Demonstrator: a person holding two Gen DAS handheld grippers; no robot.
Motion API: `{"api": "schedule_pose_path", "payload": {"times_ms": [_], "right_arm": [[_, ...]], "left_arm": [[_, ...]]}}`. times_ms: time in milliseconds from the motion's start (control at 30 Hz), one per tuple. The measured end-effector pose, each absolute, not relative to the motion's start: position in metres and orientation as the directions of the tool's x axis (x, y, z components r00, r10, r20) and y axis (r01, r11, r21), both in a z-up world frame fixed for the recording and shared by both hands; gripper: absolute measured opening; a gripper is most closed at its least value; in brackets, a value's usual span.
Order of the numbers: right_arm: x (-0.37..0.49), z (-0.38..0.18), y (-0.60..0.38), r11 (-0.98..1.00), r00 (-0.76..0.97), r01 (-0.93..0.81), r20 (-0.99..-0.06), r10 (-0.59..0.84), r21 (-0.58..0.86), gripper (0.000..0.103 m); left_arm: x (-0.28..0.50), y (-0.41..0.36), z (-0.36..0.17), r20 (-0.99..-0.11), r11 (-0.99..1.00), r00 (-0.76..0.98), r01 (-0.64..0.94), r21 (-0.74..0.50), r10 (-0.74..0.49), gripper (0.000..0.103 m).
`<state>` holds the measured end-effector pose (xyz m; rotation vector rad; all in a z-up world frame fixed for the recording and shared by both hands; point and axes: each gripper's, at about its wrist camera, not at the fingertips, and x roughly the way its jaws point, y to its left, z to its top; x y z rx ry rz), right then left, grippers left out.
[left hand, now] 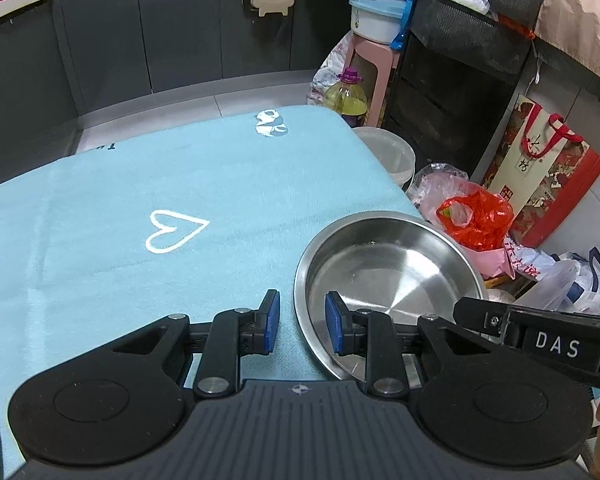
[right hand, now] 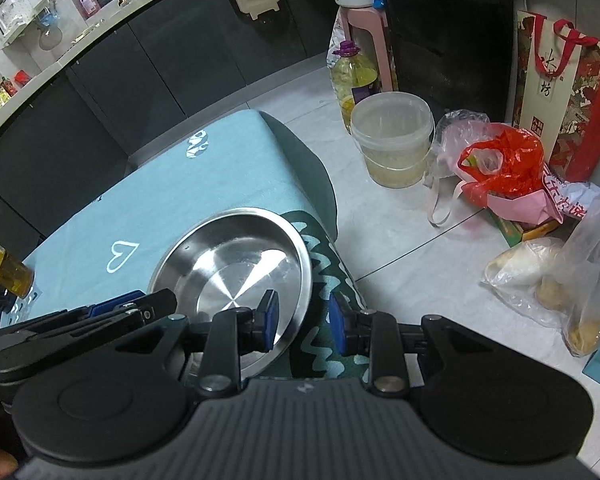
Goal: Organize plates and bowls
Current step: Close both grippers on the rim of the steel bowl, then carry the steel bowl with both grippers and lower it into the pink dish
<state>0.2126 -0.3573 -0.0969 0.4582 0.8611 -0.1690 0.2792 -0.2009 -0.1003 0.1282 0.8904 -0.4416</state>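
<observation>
Steel plate (left hand: 388,272) lies just ahead of both claws, at the corner of the table covered by a light blue cloth (left hand: 140,184), and it is empty. The left gripper (left hand: 302,322) has its jaws apart, one blue pad outside the near rim on the cloth and the other pad over the inside of the plate, so the rim stands between them; nothing is pressed yet. The right gripper (right hand: 302,322) is the same on the opposite side: jaws apart, one pad over the plate (right hand: 236,260), the other over the hanging dark patterned edge of the cloth (right hand: 324,264).

Beyond the plate, on the right claw's side, the table ends and the floor begins, with a plastic bucket (right hand: 392,140), an oil bottle (right hand: 354,76) and a red bag (right hand: 504,164) further away.

I judge the risk is here: the rim is thin, smooth and sloped, so a pad closing badly may slip. Because the plate sits so near the edge, a push from the left claw could slide it off to the floor. The cloth could also be pinched together with the rim.
</observation>
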Motion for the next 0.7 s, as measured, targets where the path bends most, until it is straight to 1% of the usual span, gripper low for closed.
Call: {"api": "schedule_pose_path", "payload": {"times_ms": [100,133,167,200,400,700], "right_arm": [[0.215,-0.099,-0.357,0.892,0.64,0.325,-0.768,0.037,0.314,0.021],[0.216,-0.1,-0.357,0.892,0.639,0.323,-0.768,0.04,0.315,0.017],[0.217,-0.1,-0.357,0.893,0.638,0.32,-0.769,0.044,0.317,0.011],[0.217,-0.101,-0.356,0.893,0.64,0.311,-0.766,0.057,0.327,0.008],[0.212,-0.097,-0.35,0.908,0.641,0.295,-0.766,0.043,0.298,0.007],[0.199,-0.08,-0.338,0.914,0.662,0.28,-0.749,0.037,0.292,0.007]], "left_arm": [[0.281,-0.201,-0.102,-0.777,0.901,0.541,0.428,-0.075,-0.321,0.023],[0.281,-0.201,-0.103,-0.778,0.898,0.536,0.431,-0.082,-0.328,0.022],[0.282,-0.201,-0.104,-0.777,0.895,0.531,0.436,-0.09,-0.337,0.016],[0.282,-0.201,-0.104,-0.778,0.893,0.527,0.441,-0.094,-0.342,0.013],[0.277,-0.196,-0.102,-0.781,0.896,0.523,0.433,-0.101,-0.341,0.012],[0.261,-0.184,-0.085,-0.754,0.89,0.554,0.446,-0.09,-0.354,0.012]]}}
